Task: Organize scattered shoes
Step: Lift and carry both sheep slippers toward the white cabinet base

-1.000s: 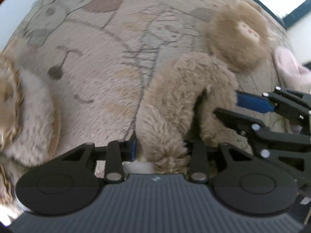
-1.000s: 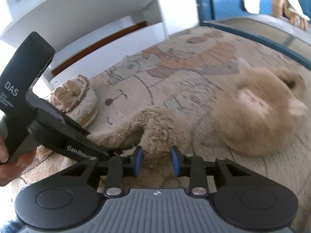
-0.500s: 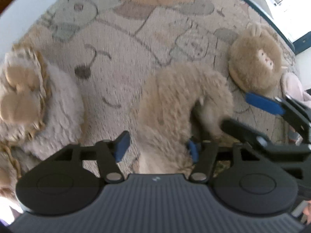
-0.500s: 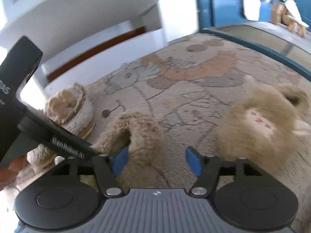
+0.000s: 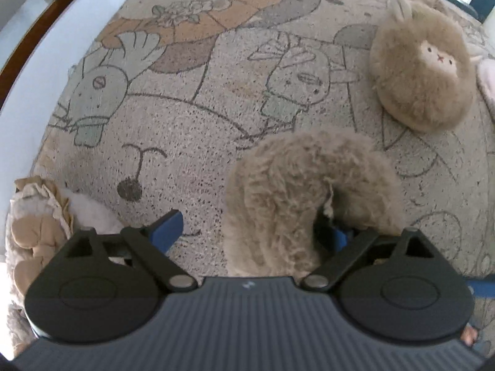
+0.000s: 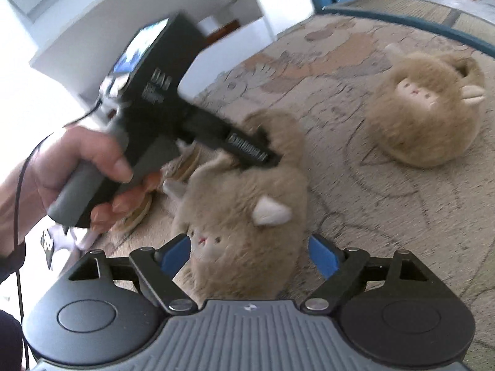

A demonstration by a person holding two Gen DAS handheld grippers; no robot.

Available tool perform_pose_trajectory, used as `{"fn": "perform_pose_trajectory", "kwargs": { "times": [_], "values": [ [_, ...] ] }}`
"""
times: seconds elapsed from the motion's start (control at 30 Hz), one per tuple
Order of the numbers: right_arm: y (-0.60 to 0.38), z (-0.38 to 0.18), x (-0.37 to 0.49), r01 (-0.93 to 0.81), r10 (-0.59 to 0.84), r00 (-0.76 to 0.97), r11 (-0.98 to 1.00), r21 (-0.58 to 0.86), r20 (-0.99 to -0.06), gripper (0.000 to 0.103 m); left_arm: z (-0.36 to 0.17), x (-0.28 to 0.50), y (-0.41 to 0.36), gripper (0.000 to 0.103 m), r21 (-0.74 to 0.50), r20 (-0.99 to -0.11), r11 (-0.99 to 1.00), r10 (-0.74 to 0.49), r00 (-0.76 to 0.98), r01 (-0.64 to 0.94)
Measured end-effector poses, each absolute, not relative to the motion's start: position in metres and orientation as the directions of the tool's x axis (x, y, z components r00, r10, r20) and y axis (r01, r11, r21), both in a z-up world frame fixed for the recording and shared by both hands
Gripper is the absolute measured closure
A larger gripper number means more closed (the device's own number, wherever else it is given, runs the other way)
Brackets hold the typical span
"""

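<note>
- The near fluffy tan slipper lies on the patterned rug, toe with its small animal face toward the right wrist camera and heel opening away from it.
- The left gripper points steeply down over that slipper's heel end. Its jaws are opening — one blue pad stands clear over bare rug, the other sits inside the slipper's opening, and neither presses on the fur.
- From the right wrist view, a hand holds the left gripper's handle, its fingers reaching into the heel opening.
- The right gripper straddles the toe of the same slipper. Its jaws are opening too, the blue pads standing apart on either side of the face, just off the fur.
- The matching tan slipper rests near the rug's far right edge, well apart from the first — face up.
- A cream frilled slipper sits at the rug's left edge.
- A pale pink slipper peeks in just beside the matching one.
</note>
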State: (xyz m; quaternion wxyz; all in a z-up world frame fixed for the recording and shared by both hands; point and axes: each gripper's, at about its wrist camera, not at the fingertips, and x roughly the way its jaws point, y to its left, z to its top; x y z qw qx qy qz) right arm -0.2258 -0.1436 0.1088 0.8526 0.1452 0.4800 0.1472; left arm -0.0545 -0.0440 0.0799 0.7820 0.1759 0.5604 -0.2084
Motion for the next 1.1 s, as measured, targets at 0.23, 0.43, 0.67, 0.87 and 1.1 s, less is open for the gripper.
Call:
{"fn": "perform_pose_trajectory", "kwargs": {
  "times": [0.23, 0.43, 0.67, 0.87, 1.1],
  "values": [
    [-0.13, 0.087, -0.228, -0.144, 0.388, 0.461, 0.92, 0.364, -0.798, 0.041, 0.079, -0.05, -0.035, 0.063, -0.06, -0.956, 0.878, -0.187, 0.226, 0.475],
    [-0.133, 0.095, -0.227, -0.182, 0.355, 0.489, 0.935, 0.305, -0.797, 0.052, 0.084, -0.053, -0.024, 0.075, -0.039, -0.959, 0.914, -0.148, 0.241, 0.404],
    [-0.145, 0.104, -0.211, -0.198, 0.295, 0.529, 0.955, 0.223, -0.795, 0.057, 0.093, -0.051, -0.001, 0.075, -0.05, -0.957, 0.943, -0.14, 0.255, 0.329],
    [-0.155, 0.107, -0.199, -0.201, 0.293, 0.546, 0.955, 0.217, -0.785, 0.059, 0.09, -0.047, 0.013, 0.075, -0.069, -0.961, 0.958, -0.138, 0.24, 0.277],
    [-0.161, 0.1, -0.196, -0.187, 0.299, 0.55, 0.954, 0.235, -0.78, 0.05, 0.087, -0.046, 0.017, 0.075, -0.071, -0.961, 0.963, -0.135, 0.24, 0.259]
  ]
}}
